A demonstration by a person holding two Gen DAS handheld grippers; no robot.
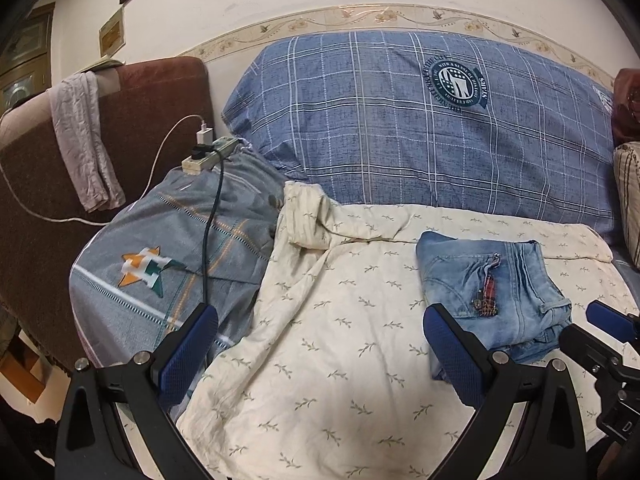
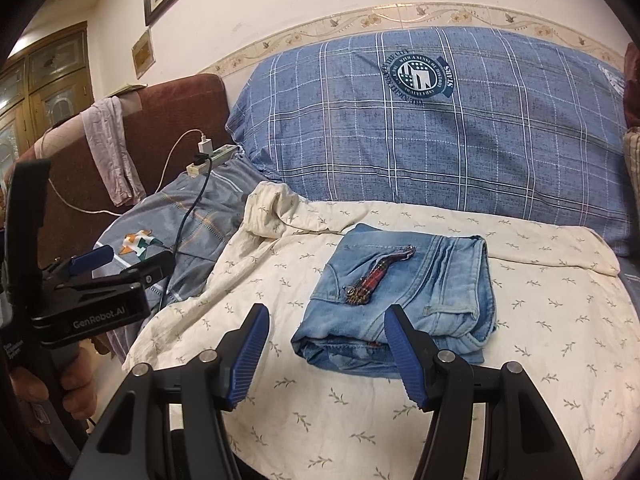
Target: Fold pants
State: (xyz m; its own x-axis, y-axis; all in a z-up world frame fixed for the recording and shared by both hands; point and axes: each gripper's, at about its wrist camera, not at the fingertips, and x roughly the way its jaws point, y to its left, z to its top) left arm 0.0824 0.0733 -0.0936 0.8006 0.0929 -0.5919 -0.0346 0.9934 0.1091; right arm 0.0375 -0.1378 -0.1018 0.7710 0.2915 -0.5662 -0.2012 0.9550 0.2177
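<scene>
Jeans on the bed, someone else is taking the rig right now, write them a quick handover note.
Left gripper: open, empty, short of the cloth.
Right gripper: open, empty, just in front of the jeans.
Jeans: folded into a compact bundle, lying on the cream sheet in front of the blue plaid pillow.
Done: the folding looks finished; neither gripper touches the bundle.
Left: probably only a check that the bundle is tidy, maybe squaring its nearest edge.
</scene>
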